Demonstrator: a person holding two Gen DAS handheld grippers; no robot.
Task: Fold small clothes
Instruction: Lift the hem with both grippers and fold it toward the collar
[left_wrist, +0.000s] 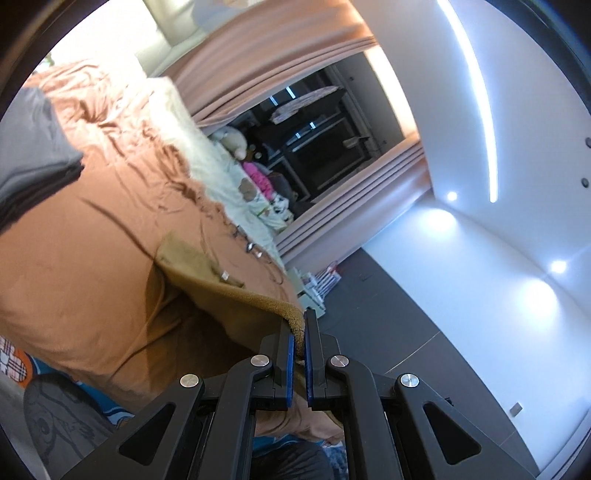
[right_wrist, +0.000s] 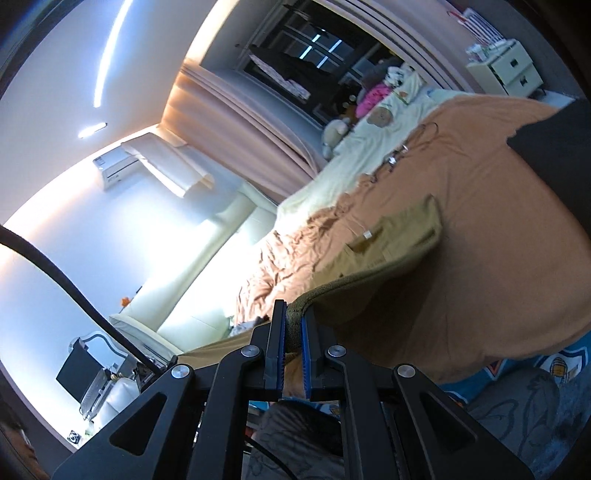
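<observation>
Currently both claws, left claw (left_wrist: 300, 325) and right claw (right_wrist: 293, 317), are clenching the tan garment's (right_wrist: 391, 243) hem; thin bites are risking slippage over the bed (right_wrist: 498, 229).

I am finding no text, label, brand, number or sign that I can read in either wrist view. A small white tag (right_wrist: 367, 235) is showing on the tan garment (right_wrist: 399, 236) lying on the bed, and I am seeing it in the left wrist view too, but it is too small and blurred for any lettering to come through. The printed fabric (right_wrist: 561, 363) at the near edge of the bed is showing cartoon-like shapes only, with nothing legible on it.
</observation>
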